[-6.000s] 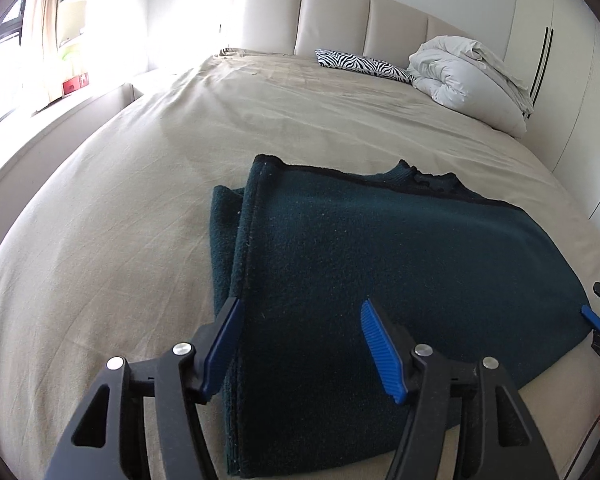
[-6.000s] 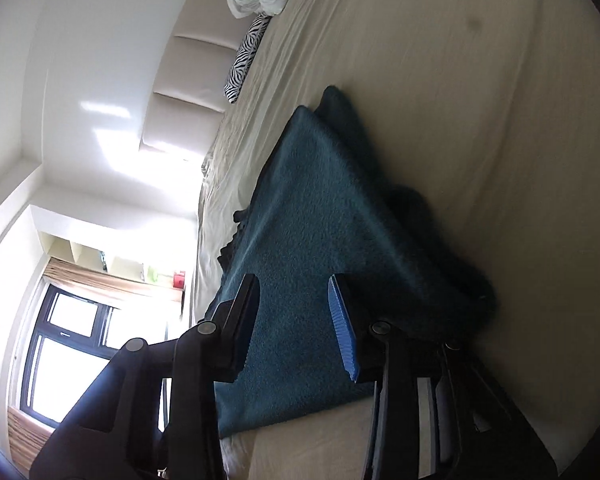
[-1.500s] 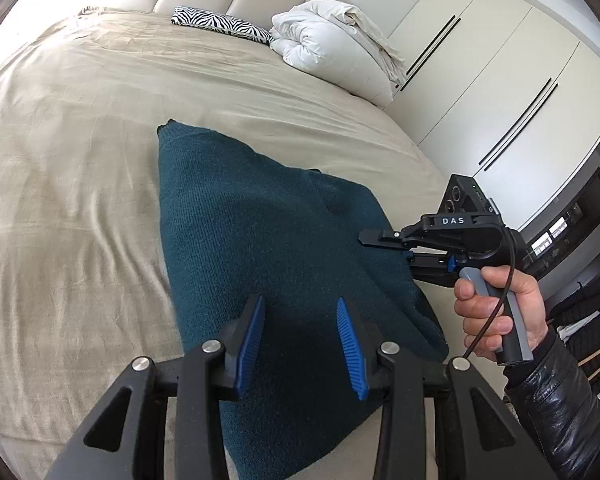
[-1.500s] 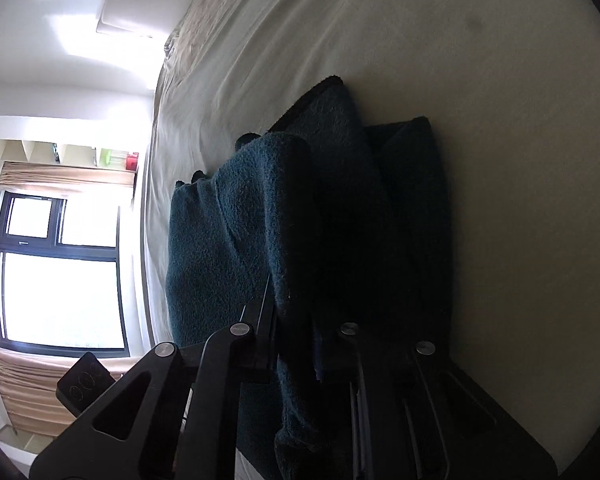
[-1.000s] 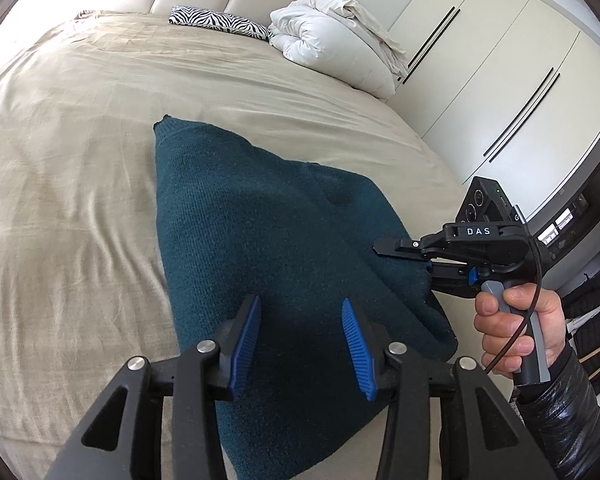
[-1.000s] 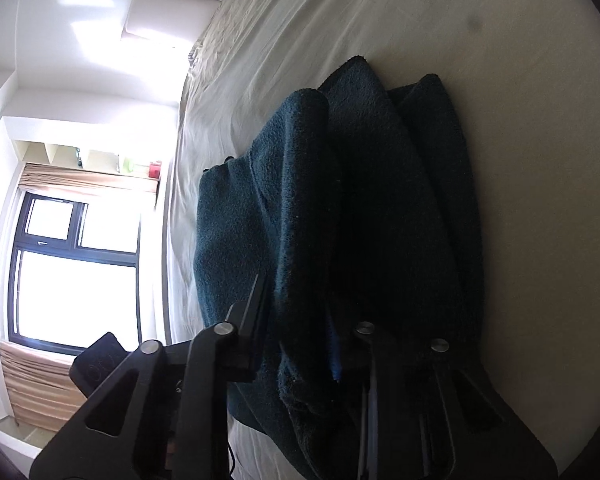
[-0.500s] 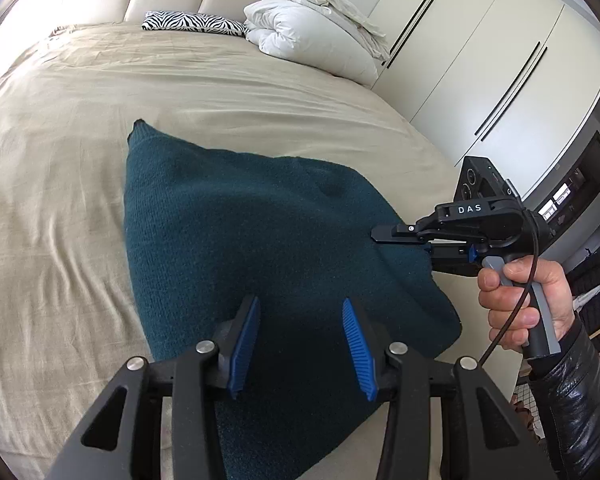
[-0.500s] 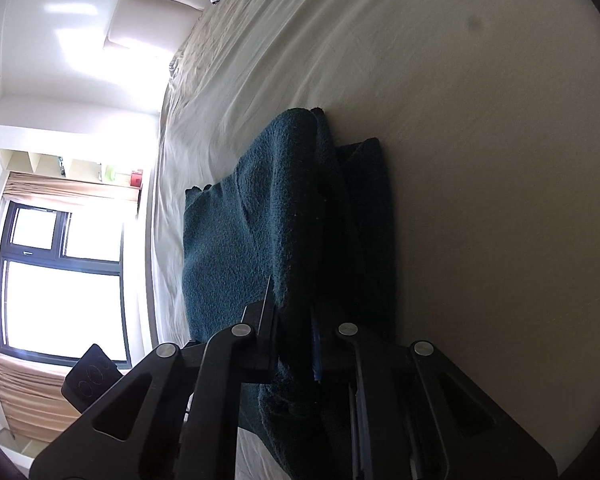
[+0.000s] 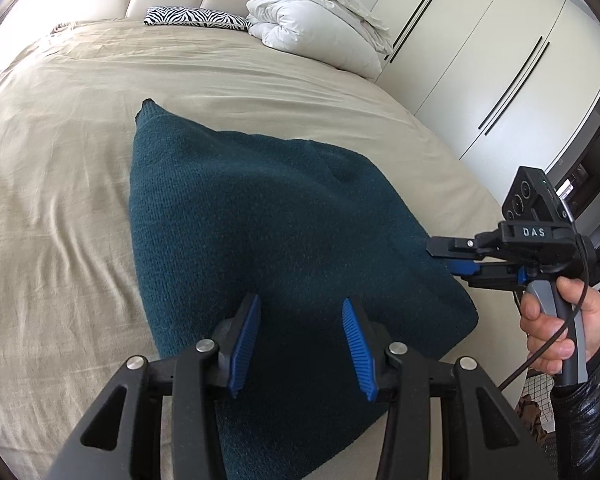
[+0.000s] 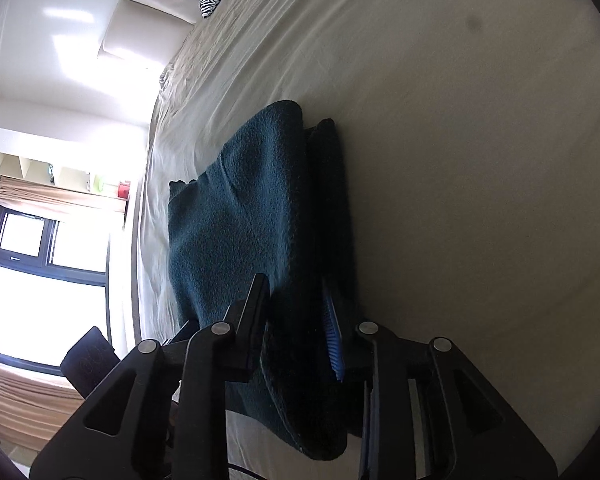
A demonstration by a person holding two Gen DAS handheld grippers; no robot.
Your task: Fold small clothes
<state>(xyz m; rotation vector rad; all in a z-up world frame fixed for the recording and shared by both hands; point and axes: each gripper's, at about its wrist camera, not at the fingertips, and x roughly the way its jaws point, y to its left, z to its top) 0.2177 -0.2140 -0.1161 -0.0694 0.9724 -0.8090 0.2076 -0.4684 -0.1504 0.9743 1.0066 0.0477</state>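
Note:
A dark teal knitted sweater (image 9: pixel 268 232) lies folded on the beige bed (image 9: pixel 60 160). In the left wrist view my left gripper (image 9: pixel 300 304) hovers open over the sweater's near edge, nothing between its blue pads. A hand (image 9: pixel 556 328) holds my right gripper (image 9: pixel 444 258) at the sweater's right edge. In the right wrist view the right gripper (image 10: pixel 294 284) has its jaws opening. The sweater's (image 10: pixel 236 216) folded edge sits loosely between them, and the pads no longer press on it.
A bundled white duvet (image 9: pixel 316 28) and a zebra-print pillow (image 9: pixel 196 22) lie by the headboard. White wardrobe doors (image 9: pixel 480 60) stand along the right side. A bright window (image 10: pixel 48 280) is beyond the bed's far side. Bare sheet (image 10: pixel 460 160) surrounds the sweater.
The right gripper carried the sweater's edge toward the right and laid it down, then its jaws parted from a tight grip. The sweater now lies flatter. The left gripper stayed open.

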